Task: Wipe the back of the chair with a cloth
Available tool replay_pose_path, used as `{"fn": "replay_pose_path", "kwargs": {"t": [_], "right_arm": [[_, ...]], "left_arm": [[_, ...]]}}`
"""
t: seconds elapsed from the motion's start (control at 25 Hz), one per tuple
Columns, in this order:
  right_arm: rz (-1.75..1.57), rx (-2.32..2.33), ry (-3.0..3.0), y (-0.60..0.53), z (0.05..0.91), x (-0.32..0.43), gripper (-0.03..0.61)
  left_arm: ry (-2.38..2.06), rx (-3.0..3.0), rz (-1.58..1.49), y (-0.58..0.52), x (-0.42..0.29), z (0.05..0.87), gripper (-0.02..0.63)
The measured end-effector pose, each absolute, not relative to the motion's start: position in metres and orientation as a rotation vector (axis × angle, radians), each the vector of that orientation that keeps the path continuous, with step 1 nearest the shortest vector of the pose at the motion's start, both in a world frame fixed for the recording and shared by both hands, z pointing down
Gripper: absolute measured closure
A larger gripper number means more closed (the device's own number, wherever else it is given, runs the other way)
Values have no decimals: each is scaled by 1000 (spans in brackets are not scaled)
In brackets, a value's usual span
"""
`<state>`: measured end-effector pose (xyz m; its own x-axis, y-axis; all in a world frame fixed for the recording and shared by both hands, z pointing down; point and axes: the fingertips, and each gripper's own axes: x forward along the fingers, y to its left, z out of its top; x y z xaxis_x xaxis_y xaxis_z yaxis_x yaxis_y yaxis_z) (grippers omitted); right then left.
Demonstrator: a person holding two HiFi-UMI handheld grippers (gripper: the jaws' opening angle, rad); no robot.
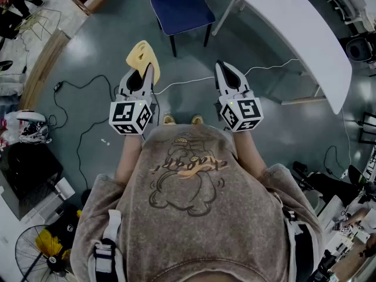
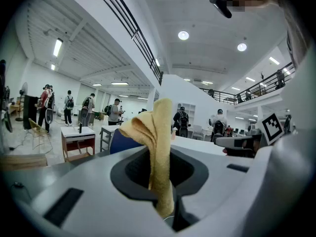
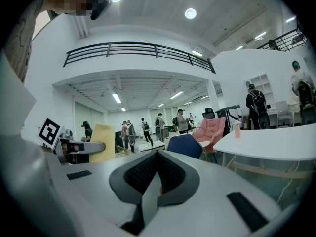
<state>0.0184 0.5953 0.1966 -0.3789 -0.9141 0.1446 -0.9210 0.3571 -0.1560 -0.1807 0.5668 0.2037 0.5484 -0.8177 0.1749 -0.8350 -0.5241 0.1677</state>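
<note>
— Entry one: the cloth?
— A yellow cloth (image 1: 143, 56) is gripped between the shut jaws of the left tool (image 1: 147, 75). Its long axis runs along the line of the jaws. The free end points forward, away from the person and towards the blue chair (image 1: 176, 7). In the left gripper view its top is folded over to the left.

— Entry two: the chair?
— It stands on the floor ahead, well apart from the cloth and near the white surface (image 1: 294, 22).

— Entry three: the other tool?
— The right tool (image 1: 222, 69) is held beside the left one, jaws together with nothing gripped.
</note>
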Motion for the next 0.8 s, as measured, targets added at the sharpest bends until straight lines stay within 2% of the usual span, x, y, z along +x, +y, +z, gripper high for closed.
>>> {"fn": "replay_pose_path", "kwargs": {"t": [0.56, 0.8], "right_arm": [[374, 1743, -2579, 596, 215, -33, 554], [368, 1842, -2529, 583, 216, -31, 554]], "left_arm": [[-1323, 2604, 144, 560, -218, 213, 557], [-1280, 2646, 123, 536, -220, 207, 557]]}}
